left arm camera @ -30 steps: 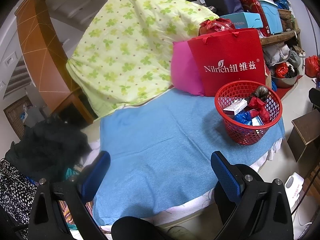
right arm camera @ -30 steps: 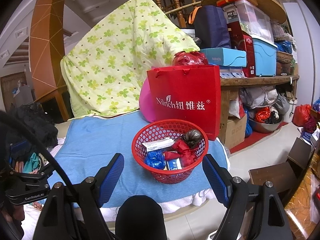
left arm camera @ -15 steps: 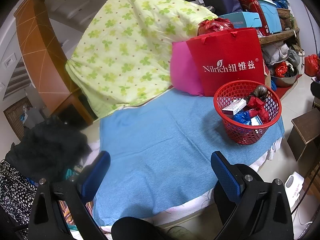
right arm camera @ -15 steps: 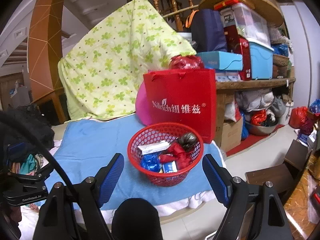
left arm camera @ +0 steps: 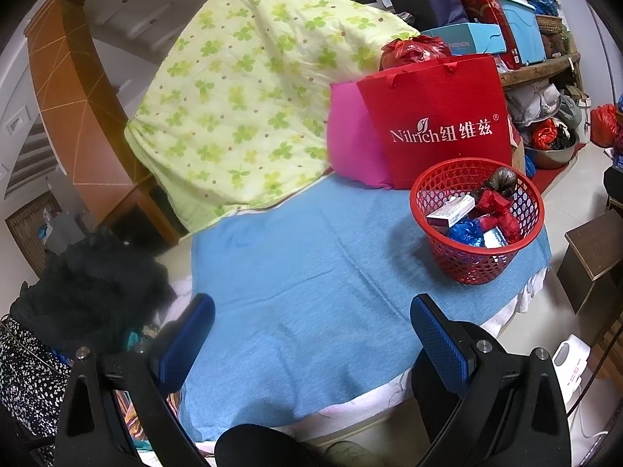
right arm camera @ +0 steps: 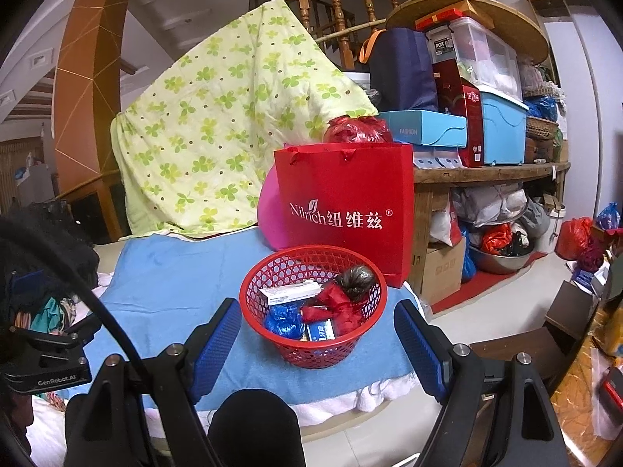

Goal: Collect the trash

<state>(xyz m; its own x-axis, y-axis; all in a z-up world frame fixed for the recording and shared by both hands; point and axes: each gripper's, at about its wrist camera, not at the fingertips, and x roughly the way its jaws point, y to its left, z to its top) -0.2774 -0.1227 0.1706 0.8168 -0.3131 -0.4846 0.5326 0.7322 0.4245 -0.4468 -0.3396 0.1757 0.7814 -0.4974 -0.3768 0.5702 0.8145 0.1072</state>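
Observation:
A red mesh basket [left arm camera: 523, 210] [right arm camera: 257, 278] stands on the blue cloth [left arm camera: 296, 272] [right arm camera: 163, 284] near its right edge. It holds a white box [right arm camera: 290, 294], crumpled red wrap [right arm camera: 338, 307], a blue crumpled wrapper [right arm camera: 282, 319], a small blue carton [right arm camera: 321, 330] and a dark crumpled ball [right arm camera: 356, 274]. My left gripper [left arm camera: 311, 330] is open and empty over the cloth, left of the basket. My right gripper [right arm camera: 317, 340] is open and empty, low in front of the basket.
A red paper bag [left arm camera: 436, 120] [right arm camera: 346, 206] and a pink cushion [left arm camera: 350, 144] stand behind the basket. A green floral quilt [left arm camera: 241, 97] leans at the back. Dark clothes [left arm camera: 89, 284] lie left. A cluttered shelf [right arm camera: 490, 167] and brown stools [left arm camera: 592, 257] are right.
The right gripper has drifted slightly, so the basket sits a little left and lower in its view. The left gripper has barely moved. Both stay open.

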